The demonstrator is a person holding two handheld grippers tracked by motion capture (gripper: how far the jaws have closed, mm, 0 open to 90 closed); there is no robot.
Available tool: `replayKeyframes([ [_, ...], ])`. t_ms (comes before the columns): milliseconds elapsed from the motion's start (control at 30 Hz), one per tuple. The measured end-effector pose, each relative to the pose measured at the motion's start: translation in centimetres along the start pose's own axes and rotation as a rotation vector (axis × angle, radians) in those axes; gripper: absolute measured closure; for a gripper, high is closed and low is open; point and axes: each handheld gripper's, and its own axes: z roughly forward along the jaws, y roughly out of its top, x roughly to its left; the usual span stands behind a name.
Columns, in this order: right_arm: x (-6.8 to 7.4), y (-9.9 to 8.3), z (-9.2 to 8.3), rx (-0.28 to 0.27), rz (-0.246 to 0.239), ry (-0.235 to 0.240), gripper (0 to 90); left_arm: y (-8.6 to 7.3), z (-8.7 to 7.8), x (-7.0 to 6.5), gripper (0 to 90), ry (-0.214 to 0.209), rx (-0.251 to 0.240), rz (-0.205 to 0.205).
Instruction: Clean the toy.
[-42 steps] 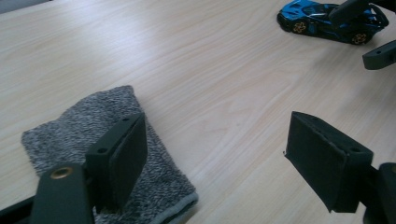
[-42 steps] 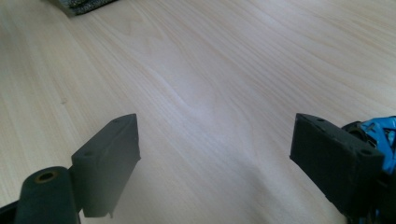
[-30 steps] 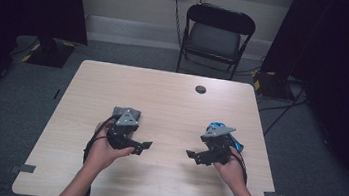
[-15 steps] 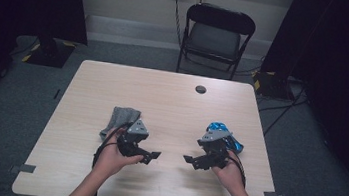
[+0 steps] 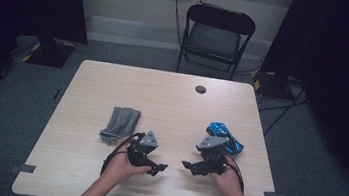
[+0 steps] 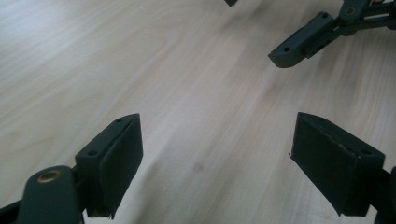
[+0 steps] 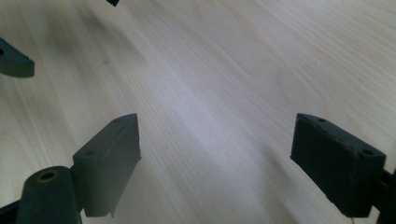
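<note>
Two grippers hovered low over the near half of the desk (image 5: 83,167), facing each other across bare wood. The left gripper (image 6: 215,163) had its fingers (image 6: 112,163) spread wide with nothing between them, and the right gripper (image 7: 215,163) stood equally wide and equally empty. A folded grey cloth (image 5: 120,124) lay flat just beyond and to the outer side of the left gripper (image 5: 156,167), apart from it. A blue toy car (image 5: 224,137) sat right behind the right gripper (image 5: 188,166), very close to its body.

Likely trouble lay in that closeness: a careless swing of the right hand (image 5: 227,177) could knock the car and send it rolling toward the desk's right edge. The cloth was limp and lay flush, so fingers coming down too shallow might only pinch the top layer and drag it unfolded. Both gripper tips also pointed at each other and could collide if either hand pushed inward.
</note>
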Motion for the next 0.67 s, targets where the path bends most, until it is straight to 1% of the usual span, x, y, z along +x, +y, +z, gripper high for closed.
replayKeyframes([
  [67,0.1,-0.2,0.2,0.012,-0.009,0.006,14.5,-0.2,0.5,-0.3,16.3,-0.004,-0.001,0.018],
  [133,0.4,-0.5,0.5,0.021,-0.02,0.01,14.4,-0.3,0.8,-0.5,16.3,-0.003,0.013,0.035],
  [233,0.7,-0.8,0.9,0.041,-0.032,0.014,14.5,-0.6,1.4,-0.7,16.3,-0.008,0.033,0.047],
  [267,0.9,-0.9,1.1,0.045,-0.05,0.009,13.7,-0.7,1.7,-0.8,16.3,-0.009,0.041,0.05],
  [300,0.9,-0.9,1.1,0.045,-0.05,0.009,13.7,-0.9,1.9,-0.8,16.3,-0.011,0.047,0.055],
  [333,1.0,-1.0,1.1,0.041,-0.053,0.005,14.2,-1.0,2.0,-0.9,16.3,-0.009,0.054,0.067],
  [367,1.0,-0.9,1.2,0.04,-0.054,0.005,14.1,-1.1,2.2,-1.1,15.0,-0.008,0.046,0.086],
  [400,1.1,-1.0,1.2,0.037,-0.064,0.013,13.8,-1.1,2.2,-1.2,15.3,-0.003,0.054,0.112],
  [433,1.1,-1.0,1.2,0.037,-0.064,0.013,13.8,-1.1,2.2,-1.2,15.3,-0.003,0.054,0.112],
  [500,1.0,-1.3,1.1,0.019,-0.063,0.016,13.7,-1.2,2.3,-1.4,14.6,0.0,0.05,0.133],
  [533,1.0,-1.4,1.1,0.014,-0.061,0.016,13.5,-1.3,2.4,-1.3,13.7,-0.008,0.042,0.142],
  [567,1.0,-1.5,1.1,0.005,-0.058,0.015,13.3,-1.4,2.4,-1.3,11.8,-0.013,0.037,0.147],
  [600,1.0,-1.7,1.1,-0.008,-0.059,0.017,13.3,-1.5,2.5,-1.3,10.1,-0.015,0.021,0.143],
  [667,1.0,-1.9,1.1,-0.022,-0.057,0.016,13.0,-1.6,2.7,-1.3,6.5,-0.021,0.012,0.148],
])
